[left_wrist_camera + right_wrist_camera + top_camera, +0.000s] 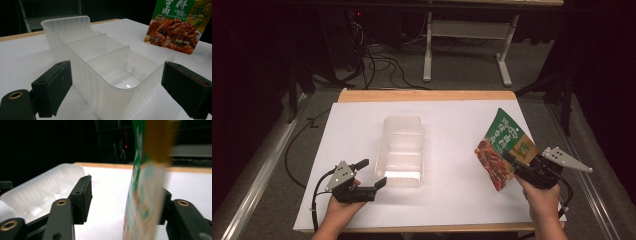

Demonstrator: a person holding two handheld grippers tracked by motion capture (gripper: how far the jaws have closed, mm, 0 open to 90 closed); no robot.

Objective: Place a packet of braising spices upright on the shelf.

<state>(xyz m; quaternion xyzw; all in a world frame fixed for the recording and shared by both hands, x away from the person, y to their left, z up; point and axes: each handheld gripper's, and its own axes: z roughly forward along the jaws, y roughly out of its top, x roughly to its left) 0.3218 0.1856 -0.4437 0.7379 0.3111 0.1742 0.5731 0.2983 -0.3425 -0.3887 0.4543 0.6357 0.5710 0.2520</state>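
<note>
**A:** Two claws, two jobs, by the look of it. Why does the left claw (373,172) sit at the end of the clear tray (403,120)?

**B:** Its jaws stand apart, one on each side of the tray's near end wall, and neither pad presses on the plastic. My guess is that it is there to brace the tray so it won't skid on the counter (452,200) when something drops in. All three compartments ahead of that claw are empty.

**A:** And the right claw (514,165)?

**B:** It has the seasoning packet (504,147) upright between its jaws, above the counter. The jaws are parted, though. The packet leans on one jaw, with a clear gap to the other, so nothing clamps it.

**A:** Is it slipping, then?

**B:** I can't tell. The packet is blurred in the right gripper view.

**A:** Where's the tray from that claw?

**B:** Ahead of it and off to one side, well apart. Held on edge, the packet would likely slide into a compartment, but the claw must carry it over first.
</note>
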